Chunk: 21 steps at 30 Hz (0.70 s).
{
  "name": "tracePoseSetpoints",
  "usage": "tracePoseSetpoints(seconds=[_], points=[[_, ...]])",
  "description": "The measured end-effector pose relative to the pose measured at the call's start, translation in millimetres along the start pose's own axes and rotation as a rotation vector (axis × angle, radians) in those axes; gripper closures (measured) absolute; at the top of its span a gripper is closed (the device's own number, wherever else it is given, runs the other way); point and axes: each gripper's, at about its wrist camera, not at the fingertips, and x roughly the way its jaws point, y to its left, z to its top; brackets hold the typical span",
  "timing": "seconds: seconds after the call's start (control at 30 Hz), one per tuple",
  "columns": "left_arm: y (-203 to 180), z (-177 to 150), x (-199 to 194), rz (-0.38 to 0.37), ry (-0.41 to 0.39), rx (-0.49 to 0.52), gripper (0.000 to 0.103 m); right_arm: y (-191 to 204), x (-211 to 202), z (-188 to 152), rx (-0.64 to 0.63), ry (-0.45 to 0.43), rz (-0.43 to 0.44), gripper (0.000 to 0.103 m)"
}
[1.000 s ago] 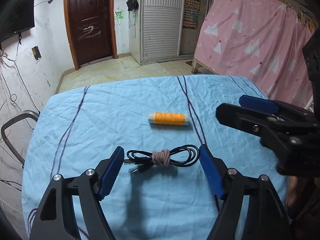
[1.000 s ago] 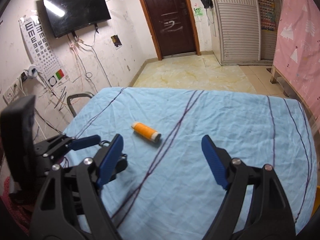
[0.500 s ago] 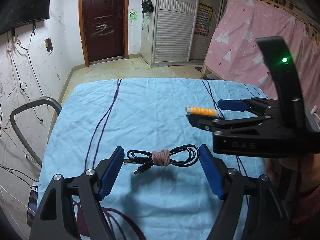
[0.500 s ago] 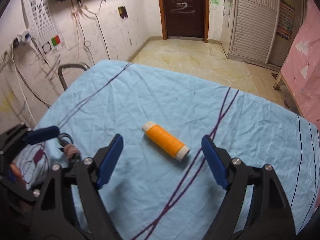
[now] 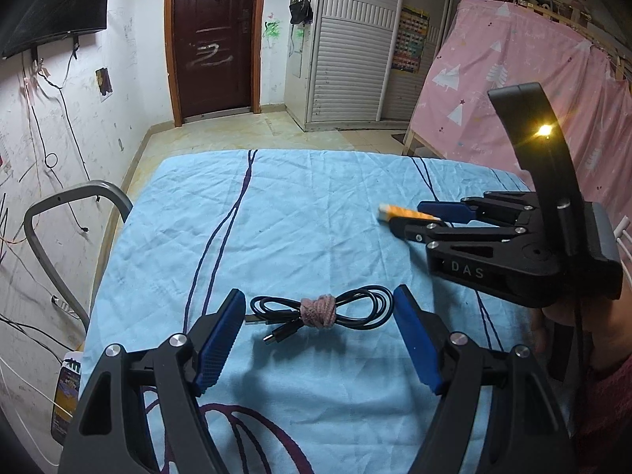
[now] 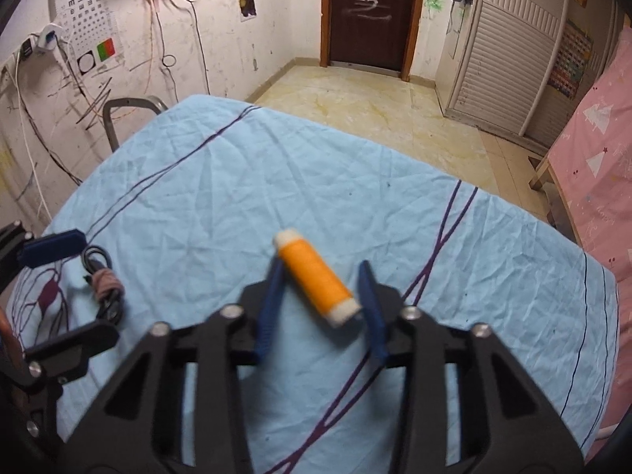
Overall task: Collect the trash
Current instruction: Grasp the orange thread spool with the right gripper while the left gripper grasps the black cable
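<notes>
On my right wrist view, the right gripper (image 6: 322, 276) has its blue fingers (image 6: 269, 308) drawn in around the orange thread spool (image 6: 316, 276), which sits diagonally between them at the centre of the frame, white end caps showing at both tips. The left pad looks to be against the spool; on the right side I cannot tell if the pad is touching or just beside it, so I can't say whether the grip is complete (the fingers are blurred here). The spool lies on the light blue sheet (image 6: 237, 197) with its dark purple lines.

From the left wrist view, the left gripper (image 5: 318, 335) is spread wide, low in the frame, with its pads either side of the coiled black cable (image 5: 320, 310), touching neither end of it. The cable is bundled in the middle with a pinkish tie (image 5: 318, 310) and rests flat on the sheet. At the right of that frame I see the right gripper from the side, its tips at the spool, an amber light (image 5: 546, 130) glowing on its upright mount.

A grey metal chair frame (image 5: 71, 213) stands at the left edge of the bed, and a dark door (image 5: 213, 35) fills the upper middle.
</notes>
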Motion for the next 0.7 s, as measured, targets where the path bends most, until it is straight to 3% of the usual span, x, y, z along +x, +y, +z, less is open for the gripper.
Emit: tracePoseSetpoints(seconds=[0.07, 0.47, 0.7], points=[[-1, 0, -2, 0.003, -0.001, 0.002, 0.035, 1, 0, 0, -0.001, -0.004, -0.002, 0.088], [-19, 6, -15, 0.02, -0.018, 0.033, 0.035, -18, -39, -3, 0.072, -0.114, 0.041, 0.088], [-48, 11, -26, 0.012, -0.034, 0.084, 0.035, -42, -75, -16, 0.139, -0.188, 0.045, 0.088]])
